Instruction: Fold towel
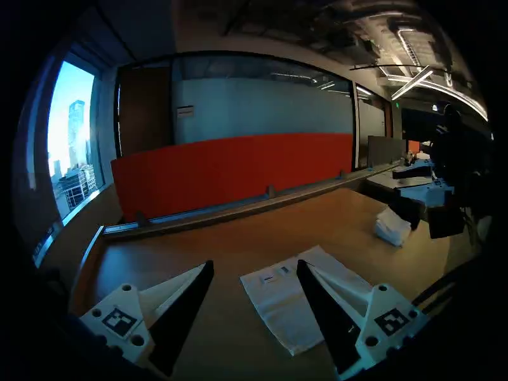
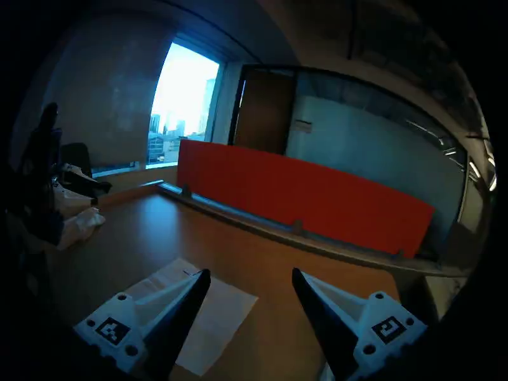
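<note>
Left gripper (image 1: 253, 265) first: its fingers are spread wide with nothing between them, hovering low over the wooden table (image 1: 254, 232). The white towel (image 1: 279, 298) lies flat on the tabletop right below, its near right part running under the gripper's right finger (image 1: 330, 311). Small tags sit near the towel's far edge.

Over to the right gripper (image 2: 249, 273): it is also parted and holding nothing. Its left finger (image 2: 171, 311) overlaps the towel (image 2: 222, 311), which lies flat on the table (image 2: 279, 267) and stretches off to the lower left.

Further out, a crumpled white cloth (image 1: 392, 227) sits well apart from the towel toward the right of the left gripper view; the same bundle (image 2: 79, 225) appears at the left edge of the right gripper view. Behind the table runs a long orange partition (image 1: 228, 168) on a metal rail, with a frosted glass wall above it and a brown door (image 2: 263, 111) beside that. A bright window (image 1: 73, 149) looks out on city towers. Dark shapes (image 1: 454, 159) crowd the right edge of the left gripper view, perhaps equipment, but it is too dim to tell.
</note>
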{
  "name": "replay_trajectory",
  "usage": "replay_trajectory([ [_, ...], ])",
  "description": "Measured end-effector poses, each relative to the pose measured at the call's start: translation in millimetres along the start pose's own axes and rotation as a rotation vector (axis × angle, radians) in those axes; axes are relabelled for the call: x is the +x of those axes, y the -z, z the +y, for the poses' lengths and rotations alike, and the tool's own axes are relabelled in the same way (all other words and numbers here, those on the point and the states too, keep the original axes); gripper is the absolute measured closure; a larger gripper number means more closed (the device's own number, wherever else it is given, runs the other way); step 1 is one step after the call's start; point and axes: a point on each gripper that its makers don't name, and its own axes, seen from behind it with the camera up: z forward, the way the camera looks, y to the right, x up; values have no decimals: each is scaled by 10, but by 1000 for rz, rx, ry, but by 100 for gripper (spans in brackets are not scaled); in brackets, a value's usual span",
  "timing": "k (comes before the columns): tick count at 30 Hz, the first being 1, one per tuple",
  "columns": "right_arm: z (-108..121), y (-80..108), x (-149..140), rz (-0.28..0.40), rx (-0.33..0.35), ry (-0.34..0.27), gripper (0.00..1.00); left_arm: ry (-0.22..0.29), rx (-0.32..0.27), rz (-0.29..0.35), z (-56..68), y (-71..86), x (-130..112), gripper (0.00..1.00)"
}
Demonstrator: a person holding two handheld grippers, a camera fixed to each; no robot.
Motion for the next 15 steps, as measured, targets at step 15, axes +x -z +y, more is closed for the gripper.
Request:
replay_trajectory([
  [15,-270,-136,-481,-89,88,28,0,-24,-48,-78,202,-148,-504,3],
])
